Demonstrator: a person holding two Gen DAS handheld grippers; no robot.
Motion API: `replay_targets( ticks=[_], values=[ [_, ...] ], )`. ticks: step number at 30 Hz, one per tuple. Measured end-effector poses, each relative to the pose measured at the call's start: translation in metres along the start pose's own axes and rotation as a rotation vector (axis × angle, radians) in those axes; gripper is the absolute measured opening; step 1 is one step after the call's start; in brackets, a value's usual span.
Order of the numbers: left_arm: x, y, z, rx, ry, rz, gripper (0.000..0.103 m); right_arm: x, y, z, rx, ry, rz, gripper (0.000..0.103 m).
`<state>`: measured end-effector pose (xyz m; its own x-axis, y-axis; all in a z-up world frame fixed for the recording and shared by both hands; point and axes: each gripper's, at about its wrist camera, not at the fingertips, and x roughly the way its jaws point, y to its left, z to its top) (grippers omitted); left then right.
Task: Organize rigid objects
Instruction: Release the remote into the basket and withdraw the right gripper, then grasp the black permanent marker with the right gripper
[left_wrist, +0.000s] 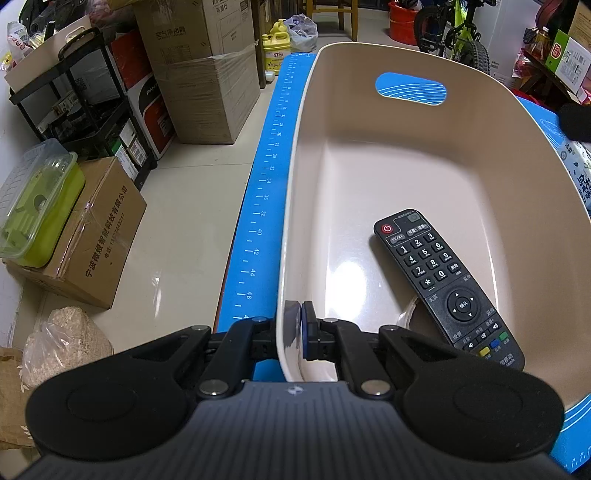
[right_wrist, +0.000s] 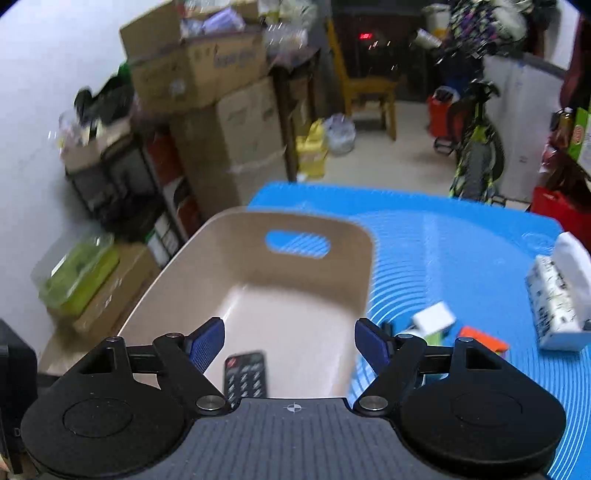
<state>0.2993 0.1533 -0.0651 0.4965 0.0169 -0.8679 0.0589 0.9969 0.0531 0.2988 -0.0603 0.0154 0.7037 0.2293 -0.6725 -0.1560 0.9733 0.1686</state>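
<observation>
Left gripper (left_wrist: 297, 325): pressed together on the near wall of the beige bin (left_wrist: 369, 74) — one pad outside the rim, one inside, pinning it in place.
Bin: stands on the blue mat (left_wrist: 266, 184) covering the worktop, its handle cut-out on the far wall.
Remote control (left_wrist: 443, 284): already lies flat on the bin floor, long axis running from near-right to far-left, power button at the far end.
Right gripper (right_wrist: 290, 343): spread wide with nothing between the pads, hovering over the bin's near end above the remote.
Remaining pieces: a small white box (right_wrist: 434, 317) and a colourful cube (right_wrist: 484, 339) sit on the mat outside the bin, to the right of the right gripper — the nearer hand for them.
Tissue pack (right_wrist: 557, 306): farther right, soft, probably not part of the job.
</observation>
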Motion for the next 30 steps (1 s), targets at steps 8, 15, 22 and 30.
replay_targets(
  ticks=[8, 15, 22, 30],
  values=[
    [0.000, -0.002, 0.001, 0.001, 0.002, 0.004, 0.008, 0.012, -0.055, -0.011, 0.056, -0.009, -0.113, 0.077],
    [-0.001, -0.002, 0.000, 0.001, 0.002, 0.003, 0.008, 0.044, -0.076, -0.036, 0.062, 0.072, -0.139, 0.062],
    [-0.001, -0.001, 0.000, 0.000, 0.002, 0.003, 0.008, 0.072, -0.093, -0.062, 0.121, 0.172, -0.113, 0.049],
    [-0.001, -0.001, 0.000, 0.001, 0.002, 0.002, 0.008, 0.093, -0.083, -0.076, 0.084, 0.219, -0.074, 0.049]
  ],
)
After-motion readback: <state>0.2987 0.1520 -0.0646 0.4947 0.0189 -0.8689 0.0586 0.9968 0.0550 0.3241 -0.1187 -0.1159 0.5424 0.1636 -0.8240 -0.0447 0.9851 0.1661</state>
